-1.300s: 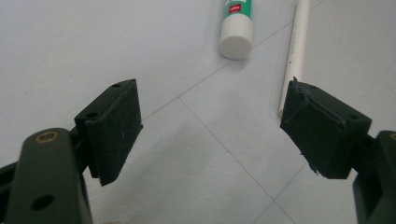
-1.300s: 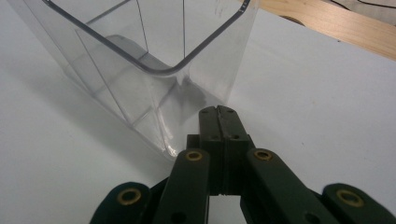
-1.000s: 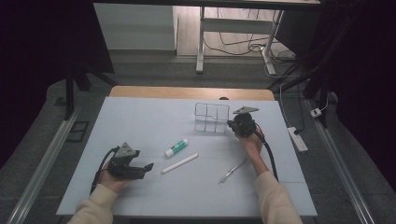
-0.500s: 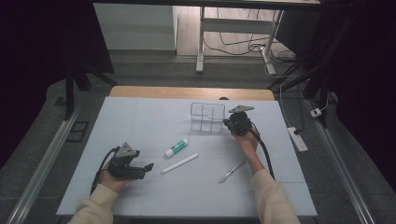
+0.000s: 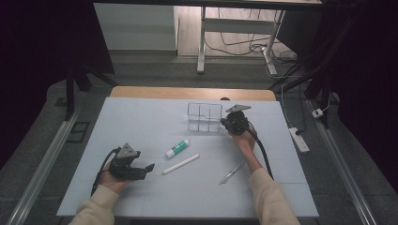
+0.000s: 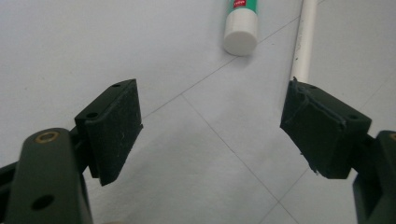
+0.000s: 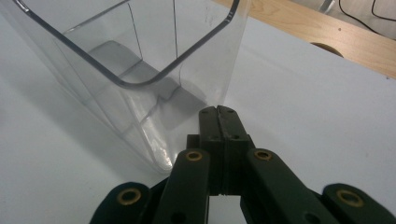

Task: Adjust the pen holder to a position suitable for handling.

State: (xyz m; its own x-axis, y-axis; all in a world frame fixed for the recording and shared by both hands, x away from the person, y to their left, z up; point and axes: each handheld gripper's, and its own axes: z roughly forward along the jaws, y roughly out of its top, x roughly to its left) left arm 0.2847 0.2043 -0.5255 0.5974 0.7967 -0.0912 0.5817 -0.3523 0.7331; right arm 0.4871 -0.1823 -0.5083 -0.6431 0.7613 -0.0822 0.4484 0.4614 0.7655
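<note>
A clear divided box [image 5: 204, 117] stands at the back of the table's white top [image 5: 141, 117]. My right gripper [image 5: 231, 123] is shut, and its tips rest against the box's right side. In the right gripper view the closed jaw tips [image 7: 218, 112] touch the clear box [image 7: 140, 60] low at its corner, with nothing between them. My left gripper [image 5: 143, 169] lies open at the front left. Its view shows the gripper [image 6: 210, 107] open, nothing between its pads. Beyond them lie a green glue stick [image 6: 240, 28] and a white stick [image 6: 304, 42].
On the table's middle lie the glue stick [image 5: 177, 148] and the white stick [image 5: 180, 164]; a pen [image 5: 231, 173] lies to the right in front of my right forearm. A wooden edge [image 5: 187, 93] runs behind the white top. A power strip [image 5: 299, 139] sits on the floor to the right.
My right gripper has shifted a little to the left, and the clear box has slid left along with it. The left gripper has stayed put.
</note>
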